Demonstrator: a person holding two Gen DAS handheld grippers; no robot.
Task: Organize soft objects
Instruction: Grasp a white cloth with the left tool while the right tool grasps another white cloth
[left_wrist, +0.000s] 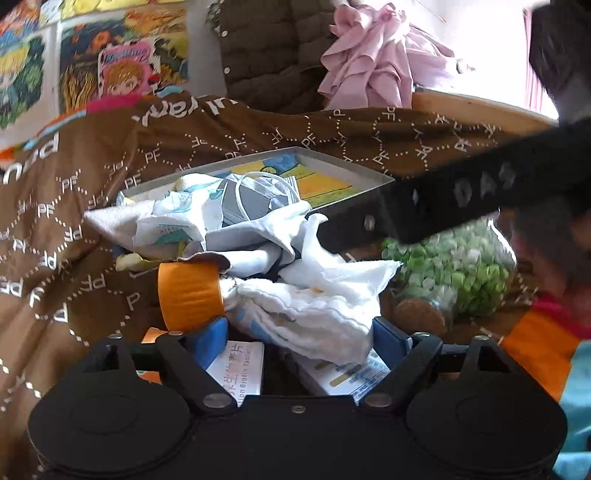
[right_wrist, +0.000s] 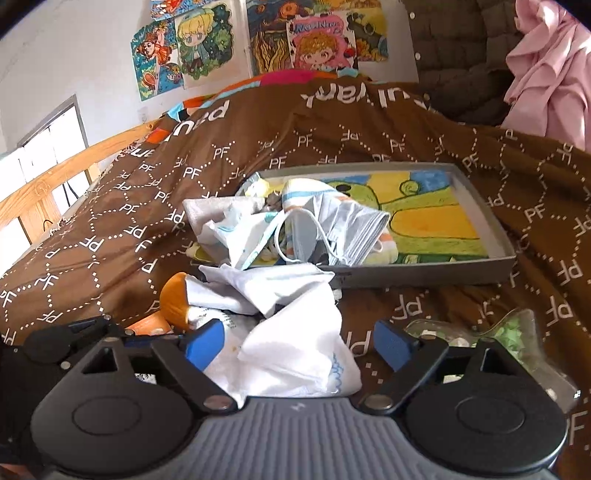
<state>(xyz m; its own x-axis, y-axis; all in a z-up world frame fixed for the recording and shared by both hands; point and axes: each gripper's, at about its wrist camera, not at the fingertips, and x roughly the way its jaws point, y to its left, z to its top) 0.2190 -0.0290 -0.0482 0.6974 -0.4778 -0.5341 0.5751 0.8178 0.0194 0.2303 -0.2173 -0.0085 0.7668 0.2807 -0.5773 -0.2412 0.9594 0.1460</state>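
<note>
A: Left wrist view first: where do the soft things lie?

B: A crumpled white gauze cloth lies on the brown bedspread printed with white "PF" letters, right in front of the left gripper. The jaws stand apart, blue pads on either side of the cloth, and I cannot see either pad pressing on it.

A: And beyond it?

B: More rumpled white fabric with pale blue print, spilling over the near edge of a shallow grey box lined with a bright crayon drawing. A grey pleated face mask with white ear loops lies on top of that heap, inside the box.

A: Anything hard among them?

B: An orange plastic cylinder touching the cloth's left side, small white tablet cartons under the gripper, and a clear cork-stoppered bottle of green bits lying to the right (the other tool's black body crosses above it).

A: The right wrist view?

B: The right gripper is also open, with the same white cloth between its pads but not clamped.
</note>
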